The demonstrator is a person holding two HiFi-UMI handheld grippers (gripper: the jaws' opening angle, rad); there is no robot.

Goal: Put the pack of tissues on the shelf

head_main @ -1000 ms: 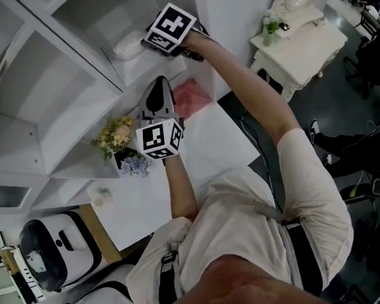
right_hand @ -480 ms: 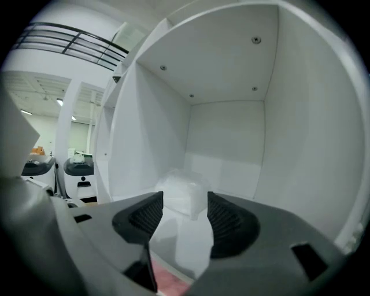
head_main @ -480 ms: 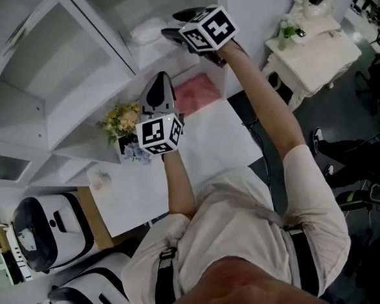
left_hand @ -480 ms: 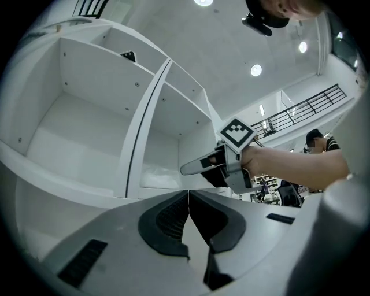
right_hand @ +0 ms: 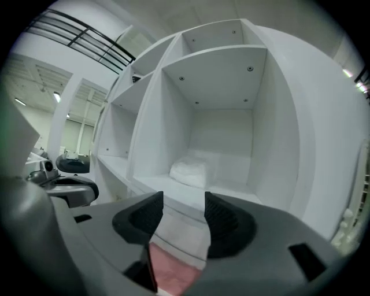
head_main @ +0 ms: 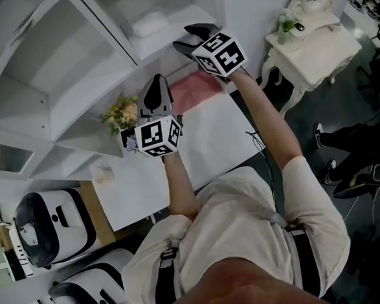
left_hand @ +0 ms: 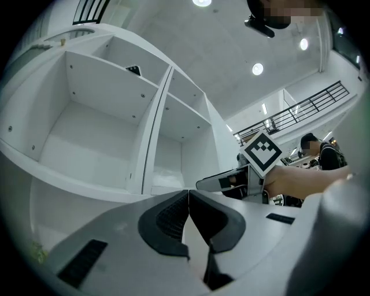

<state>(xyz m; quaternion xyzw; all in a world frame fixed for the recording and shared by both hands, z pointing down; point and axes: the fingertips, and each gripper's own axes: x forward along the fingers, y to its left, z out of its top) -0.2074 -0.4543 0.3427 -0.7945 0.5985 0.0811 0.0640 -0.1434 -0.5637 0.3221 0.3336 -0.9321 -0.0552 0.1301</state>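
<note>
Since a second ago the right gripper (head_main: 189, 40) has drawn back out of the shelf (head_main: 95, 23) compartment toward 4 o'clock in the head view. Its jaws have just been opening, and the pack of tissues (head_main: 150, 25) is left behind. The pack lies flat on the compartment's floor, at about 10 o'clock from the gripper's fingertips and clear of them. In the right gripper view it sits at 12 o'clock beyond the gap. Those jaws stand wide apart, with nothing between them. The pack's long axis seems to run from 8 to 2 o'clock in the head view, though white on white blurs its ends. The left gripper (head_main: 157, 81), at 7 o'clock from the right, has its jaws pressed together and empty.
</note>
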